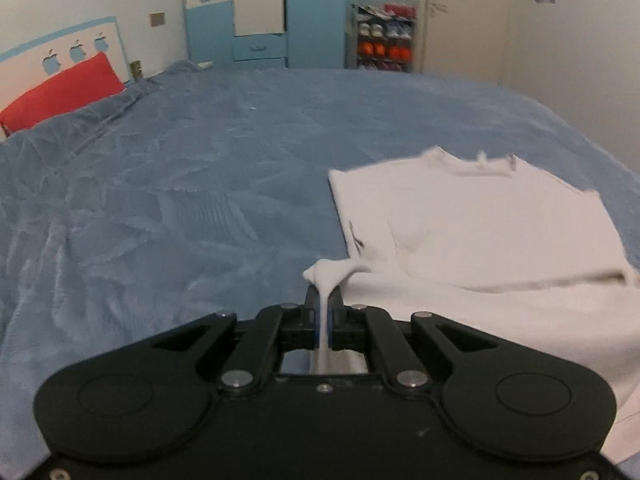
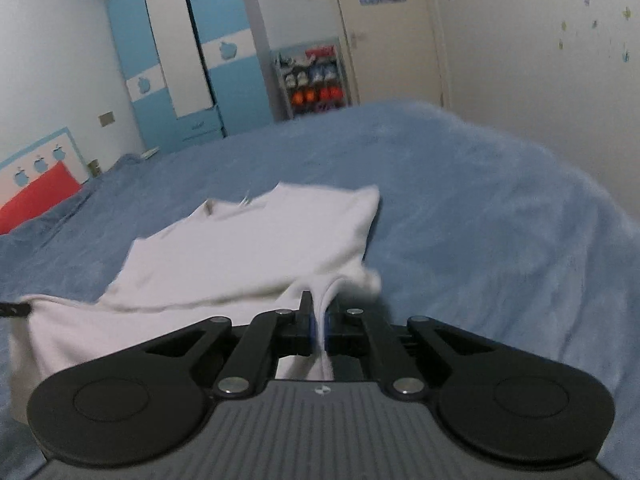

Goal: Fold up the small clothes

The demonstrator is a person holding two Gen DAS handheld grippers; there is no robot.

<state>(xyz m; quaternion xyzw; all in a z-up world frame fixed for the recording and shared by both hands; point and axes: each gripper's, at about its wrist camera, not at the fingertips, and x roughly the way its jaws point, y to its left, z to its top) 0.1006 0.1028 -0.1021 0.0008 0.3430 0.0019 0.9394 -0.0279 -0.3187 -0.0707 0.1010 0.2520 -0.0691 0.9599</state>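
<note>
A small white shirt (image 1: 472,220) lies on the blue bedspread (image 1: 200,184), collar at the far end, near end lifted into a fold. My left gripper (image 1: 324,292) is shut on the shirt's near left corner, cloth pinched between the fingers. In the right wrist view the shirt (image 2: 248,248) lies ahead and to the left, and my right gripper (image 2: 320,300) is shut on its near right corner. The tip of the left gripper (image 2: 14,310) shows at the left edge there.
A red pillow (image 1: 60,92) lies at the headboard on the far left. A blue and white wardrobe (image 1: 260,12) and a shoe rack (image 1: 384,36) stand beyond the bed. The bed's right edge (image 2: 600,216) runs near the wall.
</note>
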